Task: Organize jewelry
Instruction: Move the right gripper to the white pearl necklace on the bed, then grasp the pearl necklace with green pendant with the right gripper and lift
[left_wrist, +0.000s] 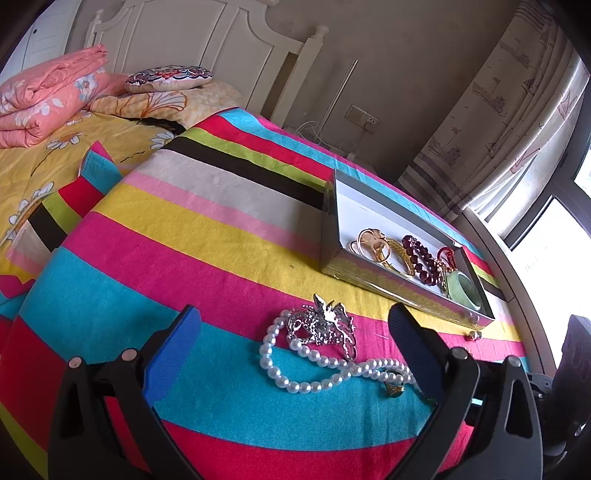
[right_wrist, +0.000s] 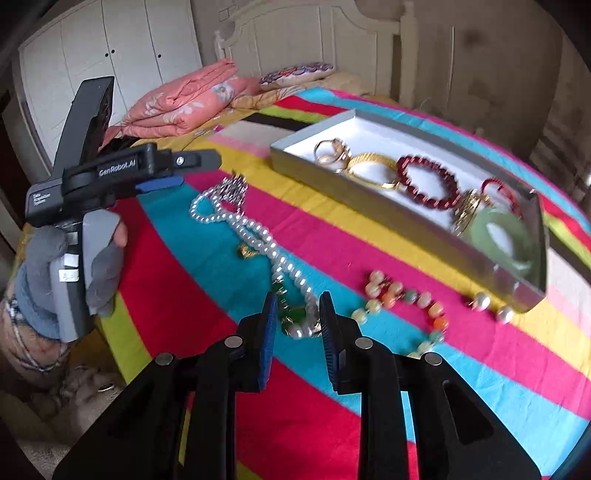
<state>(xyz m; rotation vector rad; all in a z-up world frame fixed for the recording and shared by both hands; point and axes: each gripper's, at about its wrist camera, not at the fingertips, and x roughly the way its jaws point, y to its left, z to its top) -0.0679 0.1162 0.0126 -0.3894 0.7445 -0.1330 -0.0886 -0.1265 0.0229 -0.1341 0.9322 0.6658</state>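
A pearl necklace (left_wrist: 306, 386) snakes over the striped cloth beside a silver brooch (left_wrist: 325, 325). My left gripper (left_wrist: 293, 314) hovers over them, jaws wide open and holding nothing. In the right wrist view my right gripper (right_wrist: 297, 299) is shut on the near end of the pearl necklace (right_wrist: 255, 230), where green beads and pearls sit between the blue pads. A grey box (right_wrist: 332, 181) holds gold rings, a dark red bead bracelet (right_wrist: 428, 182) and a green bangle (right_wrist: 498, 229). A gloved hand (right_wrist: 55, 266) holds the left gripper (right_wrist: 199, 170) at the left.
A multicolour bead bracelet (right_wrist: 402, 299) and two pearl earrings (right_wrist: 484, 301) lie on the cloth near the box's front corner. A small gold piece (right_wrist: 245, 253) sits beside the necklace. Folded pink bedding (right_wrist: 184, 107) and a pillow lie at the far end by the headboard.
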